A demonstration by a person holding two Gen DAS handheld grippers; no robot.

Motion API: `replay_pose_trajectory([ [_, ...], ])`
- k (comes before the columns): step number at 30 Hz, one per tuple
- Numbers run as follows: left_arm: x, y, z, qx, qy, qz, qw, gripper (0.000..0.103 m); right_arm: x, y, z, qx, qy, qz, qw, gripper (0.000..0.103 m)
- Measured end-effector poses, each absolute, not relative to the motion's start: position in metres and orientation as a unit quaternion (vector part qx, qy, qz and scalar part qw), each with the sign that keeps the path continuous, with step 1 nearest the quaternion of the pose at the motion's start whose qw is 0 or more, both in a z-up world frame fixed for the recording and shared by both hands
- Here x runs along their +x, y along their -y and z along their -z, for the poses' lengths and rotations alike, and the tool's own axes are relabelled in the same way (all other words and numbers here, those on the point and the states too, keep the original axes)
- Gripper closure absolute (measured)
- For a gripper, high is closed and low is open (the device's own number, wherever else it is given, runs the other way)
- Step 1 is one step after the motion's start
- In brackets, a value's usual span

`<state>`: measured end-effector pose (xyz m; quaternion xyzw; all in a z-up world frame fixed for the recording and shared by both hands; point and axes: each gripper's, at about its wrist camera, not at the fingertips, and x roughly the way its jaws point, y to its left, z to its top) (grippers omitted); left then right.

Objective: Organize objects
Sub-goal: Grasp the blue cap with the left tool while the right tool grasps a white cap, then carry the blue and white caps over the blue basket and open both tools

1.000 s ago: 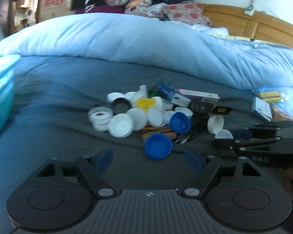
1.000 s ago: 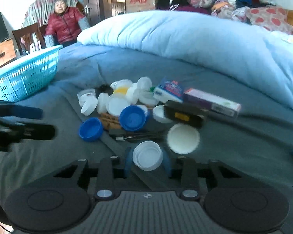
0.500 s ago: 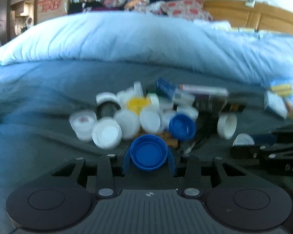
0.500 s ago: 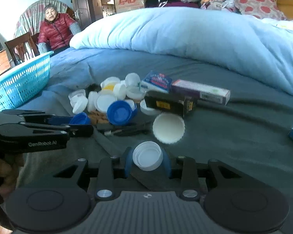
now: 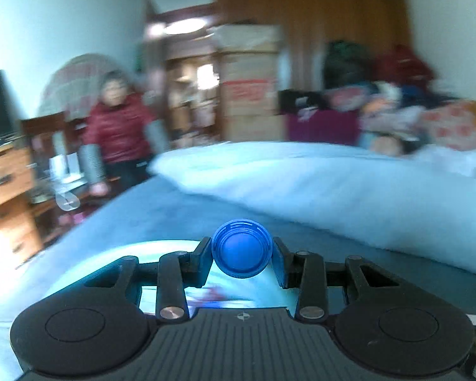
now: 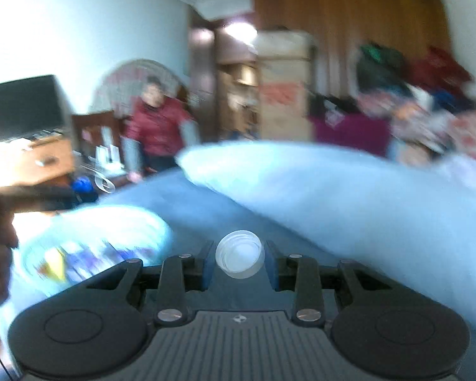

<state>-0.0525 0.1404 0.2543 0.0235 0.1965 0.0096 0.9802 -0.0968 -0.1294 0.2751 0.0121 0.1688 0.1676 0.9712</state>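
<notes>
We see one blue cap (image 5: 241,251), round and ribbed at its rim, pinched between the fingers of the left gripper (image 5: 241,254). One white cap (image 6: 240,257), translucent with concentric rings inside, is pinched likewise in the right gripper (image 6: 240,258). Both caps are held in the air above the grey-blue bed cover (image 6: 206,209). A second ago the blue cap lay on the cover near the heap of caps with the left jaws spread around nothing; the white cap was already clamped. That heap has left both views, and both views are now blurred. One pale blue basket (image 6: 111,235) appears near left in the right view, its contents indistinct. One seated person (image 5: 117,133) in red is far left, behind the light blue quilt (image 5: 333,190).
</notes>
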Motion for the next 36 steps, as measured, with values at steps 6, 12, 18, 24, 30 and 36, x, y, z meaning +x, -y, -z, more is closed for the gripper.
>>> replay_pose_trajectory([
  [6,-0.022,-0.211,-0.267,0.016,-0.241,-0.079,0.967,0.064,-0.029,0.024,-0.322,-0.047,-0.196,-0.265,0.943,0.068],
  [12,-0.01,-0.256,-0.254,-0.014,-0.284,-0.086,0.955,0.064,0.012,-0.044,-0.323,-0.037,-0.259,-0.311,0.913,0.068],
  [18,-0.007,-0.275,-0.236,-0.028,-0.3,-0.08,0.95,0.064,0.021,-0.082,-0.317,-0.042,-0.279,-0.32,0.904,0.068],
  [24,-0.006,-0.279,-0.228,-0.035,-0.302,-0.075,0.95,0.064,0.022,-0.097,-0.312,-0.048,-0.283,-0.32,0.903,0.068],
  [30,-0.001,-0.277,-0.223,-0.036,-0.304,-0.072,0.949,0.064,0.022,-0.099,-0.309,-0.048,-0.285,-0.318,0.903,0.068],
  [36,0.001,-0.277,-0.221,-0.034,-0.305,-0.075,0.949,0.063,0.024,-0.096,-0.305,-0.047,-0.286,-0.32,0.902,0.068],
])
